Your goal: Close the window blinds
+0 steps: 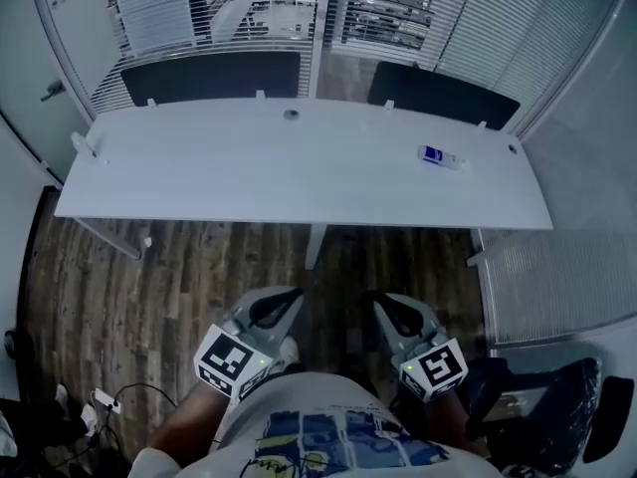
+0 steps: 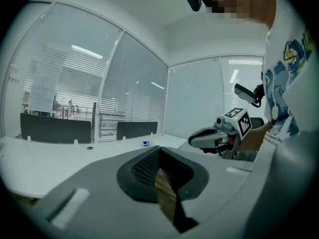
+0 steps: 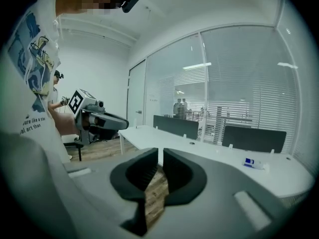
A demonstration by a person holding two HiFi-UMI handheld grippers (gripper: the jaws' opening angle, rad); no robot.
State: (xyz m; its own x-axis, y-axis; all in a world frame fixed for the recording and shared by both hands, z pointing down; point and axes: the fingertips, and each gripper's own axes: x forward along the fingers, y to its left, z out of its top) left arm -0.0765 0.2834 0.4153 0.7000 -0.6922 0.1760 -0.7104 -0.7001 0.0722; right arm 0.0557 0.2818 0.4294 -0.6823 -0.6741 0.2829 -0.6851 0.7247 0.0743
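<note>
Both tools are clenched and empty: the left tool (image 1: 277,309) has its ribbed dark pads pressed together, and the right tool (image 1: 396,317) shows only a sliver between its pads. They hang low at the person's waist, well apart from the window blinds (image 1: 383,8). The blinds hang behind the glass wall on the far side of the long white desk (image 1: 249,177).

Only the head view takes in the wood-plank floor (image 1: 119,287), the cables (image 1: 109,401) at lower left and the black chair (image 1: 562,406) at lower right. Only the right gripper view shows the door (image 3: 137,91).

Open floor lies between the person and the desk's near edge. On the smooth desk top lies a small blue-and-white item (image 1: 441,156), and two dark panels (image 1: 209,76) stand along its far edge. The blinds are thin horizontal slats, and the room beyond shows through them.
</note>
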